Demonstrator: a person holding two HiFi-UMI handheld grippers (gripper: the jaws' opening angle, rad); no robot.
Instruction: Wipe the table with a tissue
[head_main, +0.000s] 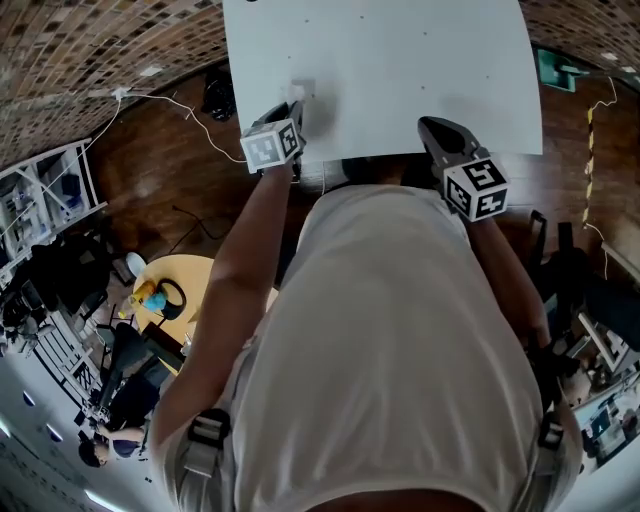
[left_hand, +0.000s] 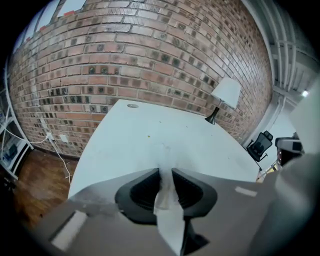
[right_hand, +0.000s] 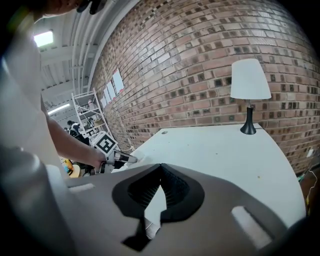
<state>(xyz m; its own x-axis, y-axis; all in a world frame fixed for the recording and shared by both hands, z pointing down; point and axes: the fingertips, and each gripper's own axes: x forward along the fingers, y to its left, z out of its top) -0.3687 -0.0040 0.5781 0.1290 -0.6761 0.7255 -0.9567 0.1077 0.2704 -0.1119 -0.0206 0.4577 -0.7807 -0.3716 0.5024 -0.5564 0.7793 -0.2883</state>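
Left tongs (left_hand: 165, 170) clamped on tissue (left_hand: 167, 210): soft, featherlight, easily torn; best pinched mid-fold, pressed lightly on worktop (left_hand: 150, 137); right tongs (right_hand: 160, 166) closed, seemingly empty

Overhead view, two low table (head_main: 380, 70) views

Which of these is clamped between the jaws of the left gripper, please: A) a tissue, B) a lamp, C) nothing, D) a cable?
A: the left gripper view shows the left gripper with its jaws closed on a white tissue, above the table.
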